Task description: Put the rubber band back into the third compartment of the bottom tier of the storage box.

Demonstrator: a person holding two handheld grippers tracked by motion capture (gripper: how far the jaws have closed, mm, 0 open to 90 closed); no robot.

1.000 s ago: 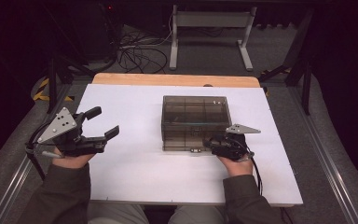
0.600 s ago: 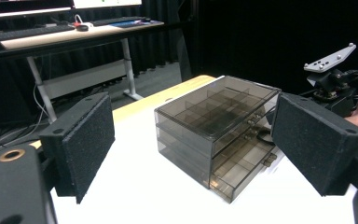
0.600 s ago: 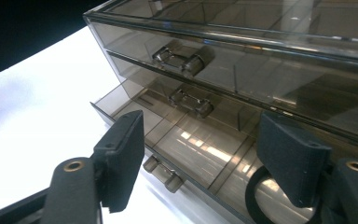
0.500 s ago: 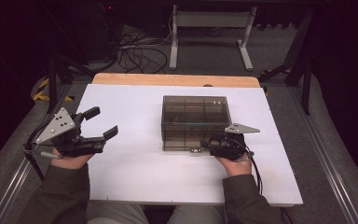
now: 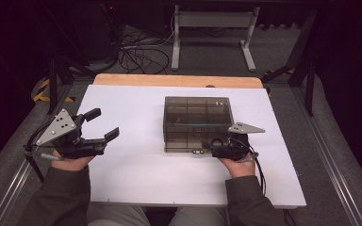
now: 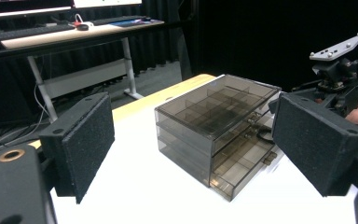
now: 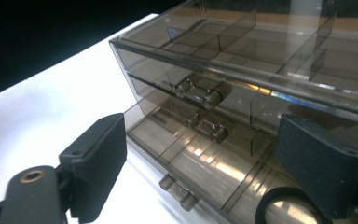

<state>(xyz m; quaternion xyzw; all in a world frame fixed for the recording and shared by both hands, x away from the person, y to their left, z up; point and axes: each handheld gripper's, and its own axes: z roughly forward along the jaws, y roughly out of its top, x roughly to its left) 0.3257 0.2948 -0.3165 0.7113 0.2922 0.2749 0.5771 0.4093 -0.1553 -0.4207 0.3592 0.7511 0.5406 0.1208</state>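
High view: our right gripper (image 5: 215, 149) has just been opening its jaws, nothing between them, at the drawer box (image 5: 195, 113) front; our left gripper (image 5: 104, 126) hangs wide open, well apart.

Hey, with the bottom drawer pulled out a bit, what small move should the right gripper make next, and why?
Probably ease the right gripper back from the drawer unit: its jaws have just been opening, nothing is clamped, and the bottom drawer already stands out.
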